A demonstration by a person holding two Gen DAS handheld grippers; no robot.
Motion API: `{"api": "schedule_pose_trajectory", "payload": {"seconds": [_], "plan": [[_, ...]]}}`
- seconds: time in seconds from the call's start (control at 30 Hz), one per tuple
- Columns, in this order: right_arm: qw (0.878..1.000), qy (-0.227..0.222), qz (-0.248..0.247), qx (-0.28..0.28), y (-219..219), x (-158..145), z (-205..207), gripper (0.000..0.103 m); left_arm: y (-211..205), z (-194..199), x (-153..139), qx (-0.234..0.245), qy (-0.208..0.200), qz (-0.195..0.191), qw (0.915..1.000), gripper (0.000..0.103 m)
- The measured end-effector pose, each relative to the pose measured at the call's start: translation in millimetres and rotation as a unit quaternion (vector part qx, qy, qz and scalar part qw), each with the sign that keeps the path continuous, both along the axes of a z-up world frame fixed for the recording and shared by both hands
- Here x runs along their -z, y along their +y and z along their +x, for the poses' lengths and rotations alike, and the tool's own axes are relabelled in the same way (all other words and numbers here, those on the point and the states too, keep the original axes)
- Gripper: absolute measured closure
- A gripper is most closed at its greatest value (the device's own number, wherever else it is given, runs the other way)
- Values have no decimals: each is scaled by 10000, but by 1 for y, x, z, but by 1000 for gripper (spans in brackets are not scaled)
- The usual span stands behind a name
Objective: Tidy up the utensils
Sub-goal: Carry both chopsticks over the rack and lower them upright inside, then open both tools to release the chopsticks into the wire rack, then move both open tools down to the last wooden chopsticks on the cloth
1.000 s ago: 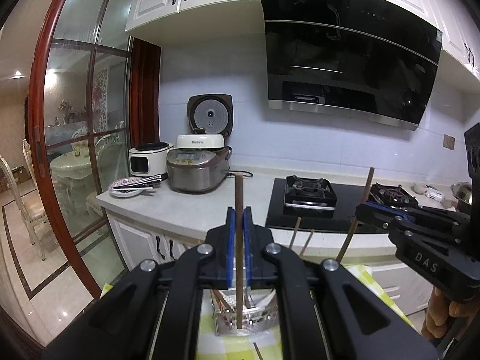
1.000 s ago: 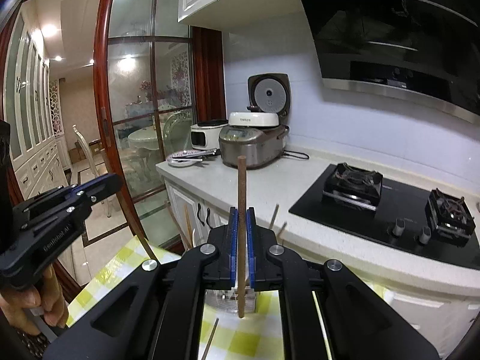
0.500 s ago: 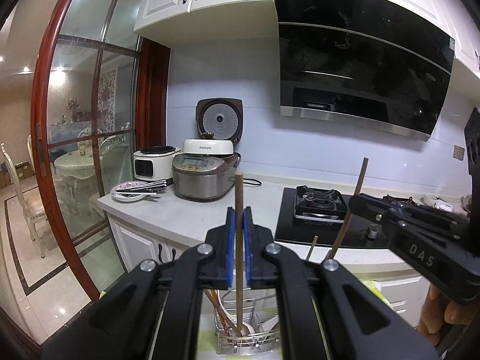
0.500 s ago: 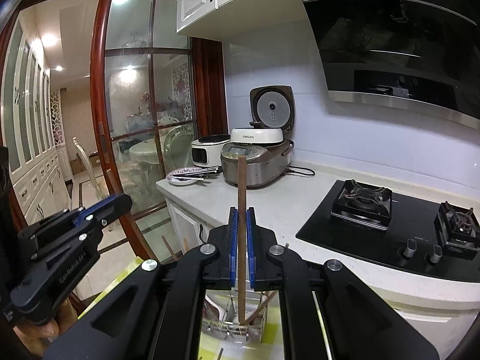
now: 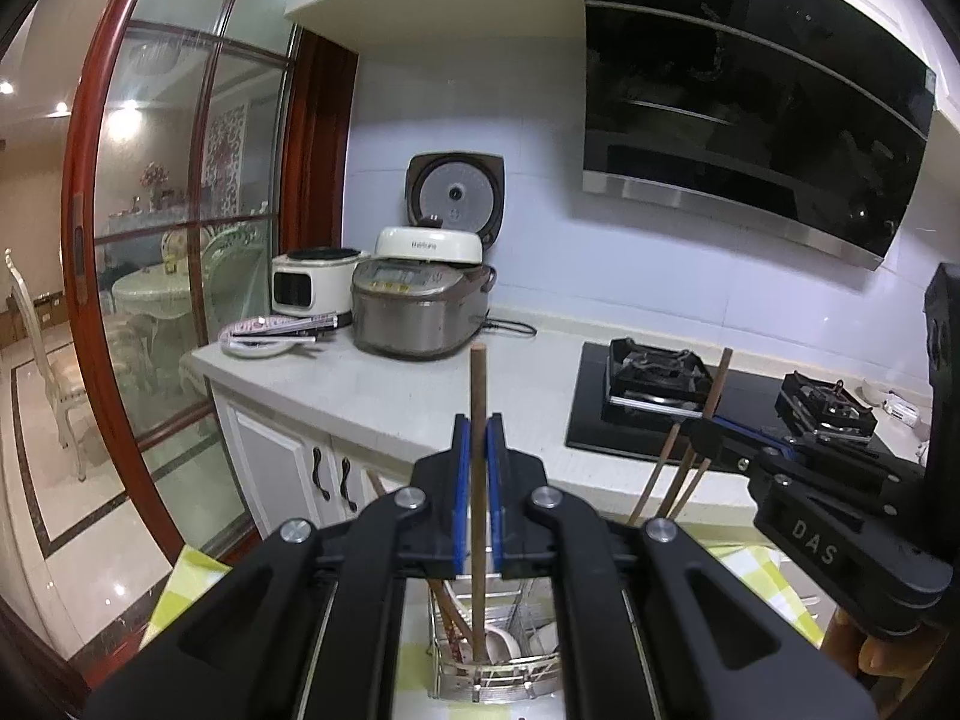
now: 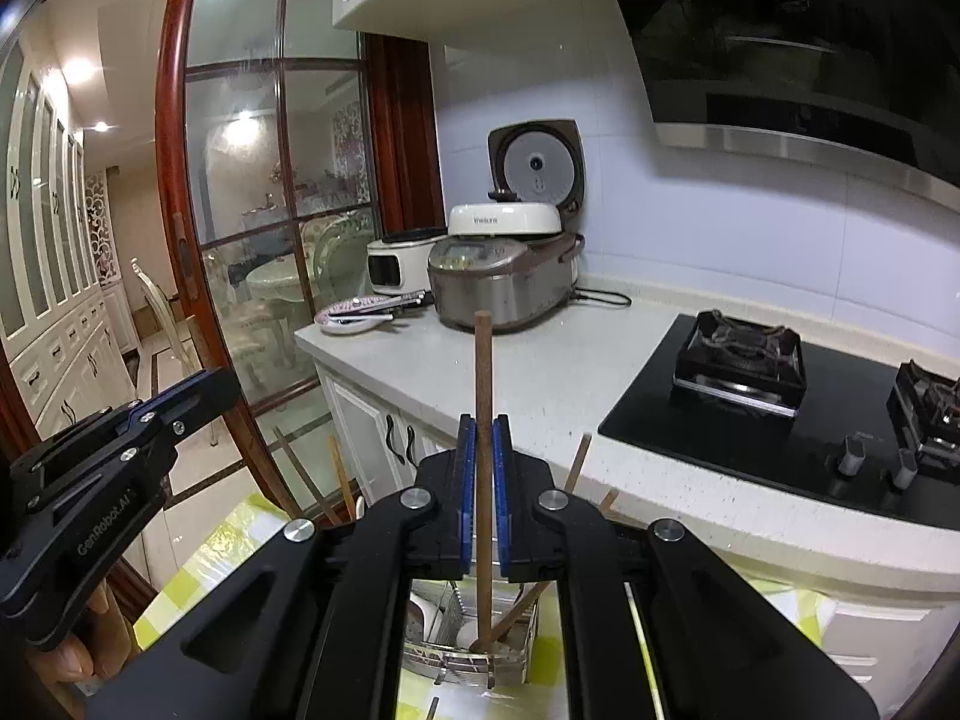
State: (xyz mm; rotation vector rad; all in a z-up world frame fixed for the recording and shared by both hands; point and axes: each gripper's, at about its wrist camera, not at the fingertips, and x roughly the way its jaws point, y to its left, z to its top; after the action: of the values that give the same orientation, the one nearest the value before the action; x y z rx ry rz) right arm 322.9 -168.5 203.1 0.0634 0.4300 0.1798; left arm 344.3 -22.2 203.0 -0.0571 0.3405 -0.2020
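My left gripper (image 5: 478,444) is shut on a brown chopstick (image 5: 478,396) held upright; its lower end dips into the wire utensil basket (image 5: 498,669) below. My right gripper (image 6: 483,450) is shut on another brown chopstick (image 6: 482,372), also upright, its tip inside the same basket (image 6: 474,651). The basket holds several chopsticks and white spoons and stands on a yellow checked cloth (image 5: 180,588). The right gripper shows in the left wrist view (image 5: 726,444), the left gripper in the right wrist view (image 6: 180,402).
A white counter (image 5: 390,390) runs behind with a rice cooker (image 5: 420,312), a small white appliance (image 5: 309,288) and a plate with utensils (image 5: 264,339). A black gas hob (image 5: 660,396) lies to the right under a range hood. A glass door stands left.
Both grippers have lowered and tilted up with their chopsticks. The chopstick tips have gone down into the basket, which now sits close below the fingers.
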Motion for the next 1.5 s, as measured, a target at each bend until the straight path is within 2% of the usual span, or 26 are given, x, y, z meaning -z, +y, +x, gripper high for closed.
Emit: {"api": "schedule_pose_trajectory", "payload": {"seconds": [0.27, 0.53, 0.67, 0.7, 0.77, 0.83, 0.87, 0.9, 0.97, 1.0, 1.03, 1.17, 1.2, 1.3, 1.4, 1.5], "plan": [[9997, 233, -19, 16, 3, 31, 6, 97, 11, 13, 30, -120, 195, -179, 9996, 97], [9991, 432, -31, -1, 1, 62, 10, 97, 17, 26, 61, -133, 553, -286, 9980, 97], [9988, 490, -95, -14, -2, 76, 12, 96, 19, 26, 66, -169, 592, -270, 9977, 86], [9988, 486, -107, -14, -2, 78, 12, 96, 20, 26, 67, -175, 594, -276, 9977, 75], [9988, 476, -107, -2, -4, 79, 11, 96, 21, 22, 66, -198, 565, -295, 9978, 61], [9989, 458, -78, 9, -7, 80, 8, 94, 23, 18, 66, -223, 540, -280, 9979, 60], [9990, 446, -58, 26, -9, 80, 6, 93, 25, 15, 66, -241, 529, -286, 9979, 55], [9991, 422, -38, 81, -12, 79, 3, 87, 26, 12, 66, -288, 507, -287, 9979, 50], [9992, 354, 13, 167, -19, 77, -5, 63, 29, 3, 65, -350, 453, -292, 9979, 47], [9994, 263, 49, 226, -23, 75, -12, 39, 31, -2, 65, -366, 424, -312, 9979, 44], [9994, 171, 63, 284, -27, 73, -18, 27, 33, -8, 64, -376, 399, -327, 9980, 42], [9989, -2, 82, 456, -44, 74, -50, 23, 40, -38, 67, -500, 269, -350, 9978, 28], [9987, -9, 108, 507, -48, 77, -57, 20, 42, -48, 71, -505, 260, -358, 9977, 26], [9978, 126, 146, 640, -61, 95, -82, 19, 40, -74, 85, -525, 329, -223, 9978, 21], [9960, 476, 134, 745, -65, 125, -101, 19, 32, -91, 109, -427, 550, 15, 9976, 21], [9936, 804, 159, 779, -65, 158, -119, 19, 25, -106, 149, -230, 1057, 108, 9941, 22]]}}
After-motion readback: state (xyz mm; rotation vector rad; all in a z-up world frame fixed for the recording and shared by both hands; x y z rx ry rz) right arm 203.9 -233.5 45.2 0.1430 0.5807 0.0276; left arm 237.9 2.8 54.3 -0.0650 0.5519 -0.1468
